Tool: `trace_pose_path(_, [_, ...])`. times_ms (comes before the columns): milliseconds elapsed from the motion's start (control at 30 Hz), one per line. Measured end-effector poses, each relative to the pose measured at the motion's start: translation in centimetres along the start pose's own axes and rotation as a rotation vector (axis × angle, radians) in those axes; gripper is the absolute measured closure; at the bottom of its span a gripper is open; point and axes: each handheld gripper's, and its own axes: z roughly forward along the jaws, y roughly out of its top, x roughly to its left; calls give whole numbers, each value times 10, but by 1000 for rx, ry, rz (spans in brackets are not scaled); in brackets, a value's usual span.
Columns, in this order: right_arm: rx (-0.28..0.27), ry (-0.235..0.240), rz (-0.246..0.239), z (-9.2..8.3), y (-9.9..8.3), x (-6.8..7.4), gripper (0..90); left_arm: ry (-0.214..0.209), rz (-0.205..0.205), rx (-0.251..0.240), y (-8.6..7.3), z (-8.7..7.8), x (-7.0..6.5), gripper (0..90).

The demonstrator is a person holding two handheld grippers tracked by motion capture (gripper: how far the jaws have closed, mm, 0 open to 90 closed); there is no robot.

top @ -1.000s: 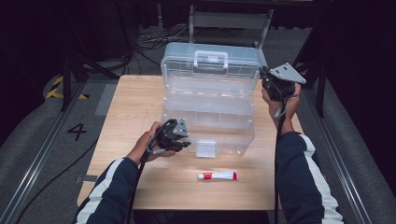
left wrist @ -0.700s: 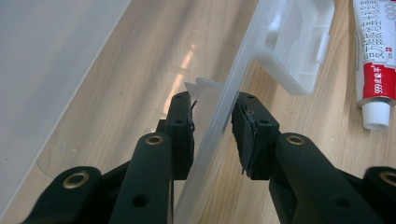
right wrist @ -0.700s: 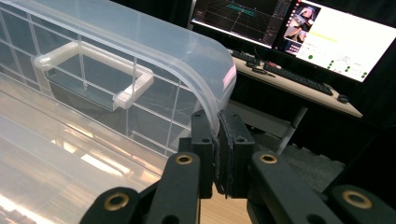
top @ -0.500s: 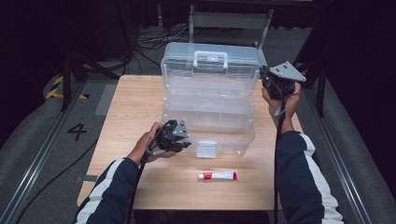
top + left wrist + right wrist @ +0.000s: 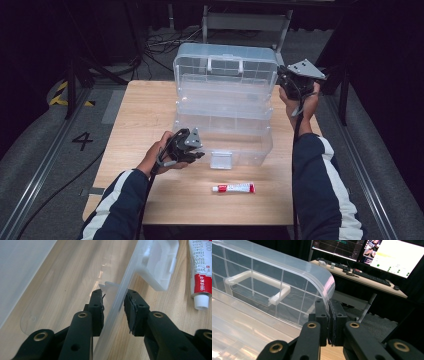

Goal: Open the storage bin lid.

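Observation:
A clear plastic tiered box [image 5: 225, 125] stands open on the wooden table [image 5: 145, 115], its lid [image 5: 225, 67] with a white handle raised at the back. At the lid's right corner my right gripper [image 5: 281, 80] is shut on the curved rim [image 5: 325, 290], which runs down between the closed jaws [image 5: 329, 305]. At the front left of the box, my left gripper [image 5: 200, 154] has its pads [image 5: 98, 302] on either side of the thin clear front wall [image 5: 117, 297] and grips it [image 5: 113, 297]. A white latch [image 5: 157, 262] hangs on that wall.
A red and white tube [image 5: 233, 188] lies on the table in front of the box, close to the latch [image 5: 221, 160]. The same tube [image 5: 200, 272] appears at the right of the left gripper view. Beyond the table stand a desk with monitors [image 5: 387, 255] and a metal frame [image 5: 245, 22].

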Motion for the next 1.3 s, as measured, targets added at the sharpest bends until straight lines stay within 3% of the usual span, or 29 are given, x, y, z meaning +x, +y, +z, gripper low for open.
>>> trace_pose_path(433, [53,16,-6,17,8,-7,870,-6,4,2,-1,-1,1,696])
trace_pose_path(567, [66,21,-16,22,10,-8,870,-73,-3,-42,-5,-6,2,772])
trace_pose_path(1300, [148,38,-50,46,18,-14,862,-69,49,-25,-3,-7,-3,790])
